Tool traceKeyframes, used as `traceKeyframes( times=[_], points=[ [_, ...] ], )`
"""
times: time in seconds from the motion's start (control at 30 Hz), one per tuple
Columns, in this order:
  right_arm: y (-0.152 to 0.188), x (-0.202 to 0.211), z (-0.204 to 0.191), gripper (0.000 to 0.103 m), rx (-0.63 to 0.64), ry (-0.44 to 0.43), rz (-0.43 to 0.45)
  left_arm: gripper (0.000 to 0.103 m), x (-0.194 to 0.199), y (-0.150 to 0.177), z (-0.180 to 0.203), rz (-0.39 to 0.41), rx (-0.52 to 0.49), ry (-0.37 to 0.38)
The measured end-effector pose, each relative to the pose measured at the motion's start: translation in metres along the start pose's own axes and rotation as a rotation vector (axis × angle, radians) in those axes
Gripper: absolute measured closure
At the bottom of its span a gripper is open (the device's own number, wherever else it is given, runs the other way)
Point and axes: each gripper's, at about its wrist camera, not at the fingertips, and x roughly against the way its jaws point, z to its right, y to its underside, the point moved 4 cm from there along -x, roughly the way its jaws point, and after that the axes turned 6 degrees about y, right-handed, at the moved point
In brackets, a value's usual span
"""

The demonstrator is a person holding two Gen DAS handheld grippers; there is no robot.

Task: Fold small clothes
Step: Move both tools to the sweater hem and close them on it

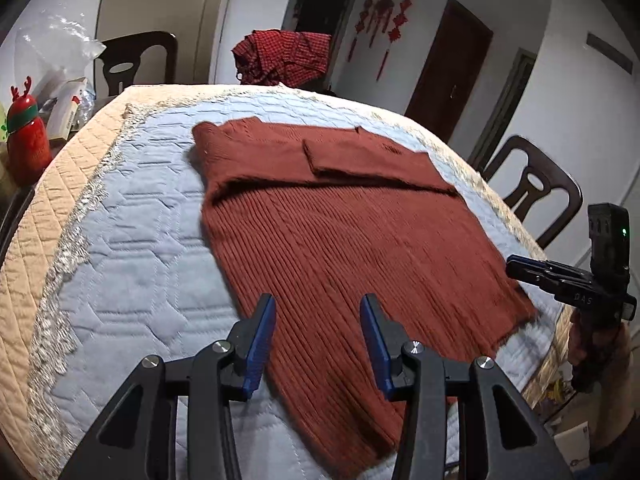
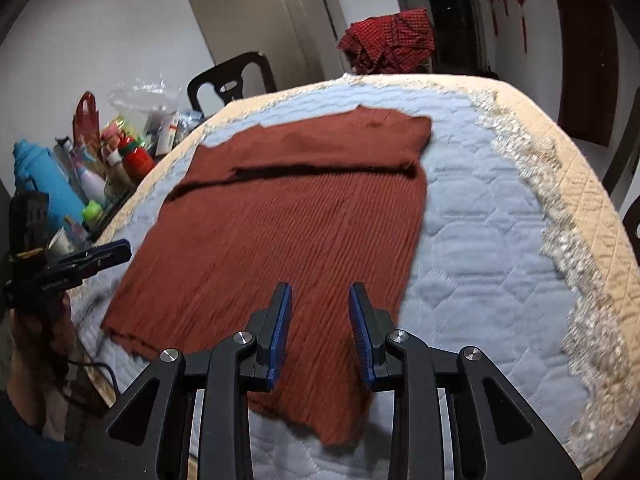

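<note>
sweater: rust-brown ribbed knit, lying flat on the quilted cover, sleeves folded in across the upper part, hem end toward both cameras
table cover: pale blue quilt with a lace band and a beige border, over a round table
left gripper: above the hem end of the sweater, pointing down at a slant; blue pads apart, nothing between them, fabric only underneath
right gripper: same pose over the other side of the hem end; pads apart but a bit narrower, nothing gripped
cross-check: right gripper shows at the sweater's right edge in the left view; its finger gap can't be read from there
hand: gloved hand holds the right tool's handle
checked cloth: red checked pile at the table's far edge, well apart from the sweater
clutter: red reindeer bottle, plastic bag and other bottles off the table's left side
chairs: dark wooden chair at the right edge, another at the far left
</note>
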Motion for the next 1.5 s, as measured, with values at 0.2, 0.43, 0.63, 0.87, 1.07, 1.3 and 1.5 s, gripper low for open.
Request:
traceKeyframes(
  times=[0.2,0.43,0.63,0.87,1.07,1.3,1.5],
  points=[
    [0.019,-0.005,0.003,0.073,0.043,0.052,-0.043,0.057,-0.002,0.017,-0.007,-0.039,0.001,-0.073],
    [0.022,0.009,0.016,0.073,-0.036,0.021,-0.031,0.057,0.012,0.025,-0.017,-0.036,0.063,-0.070],
    [0.022,0.009,0.024,0.073,-0.104,-0.014,-0.023,0.054,0.005,0.030,-0.003,-0.056,0.059,-0.021],
    [0.017,0.005,0.033,0.073,-0.165,-0.005,-0.003,0.050,-0.004,0.024,0.000,-0.055,0.058,-0.013],
    [0.021,-0.001,0.034,0.073,-0.182,-0.031,-0.033,0.050,-0.004,0.023,-0.003,-0.047,0.083,-0.012],
    [0.025,0.000,0.030,0.073,-0.191,-0.100,-0.058,0.050,-0.003,0.026,0.000,-0.050,0.074,-0.032],
    [0.029,0.000,0.024,0.073,-0.186,-0.135,-0.068,0.050,-0.002,0.027,0.004,-0.057,0.070,-0.039]
  ],
)
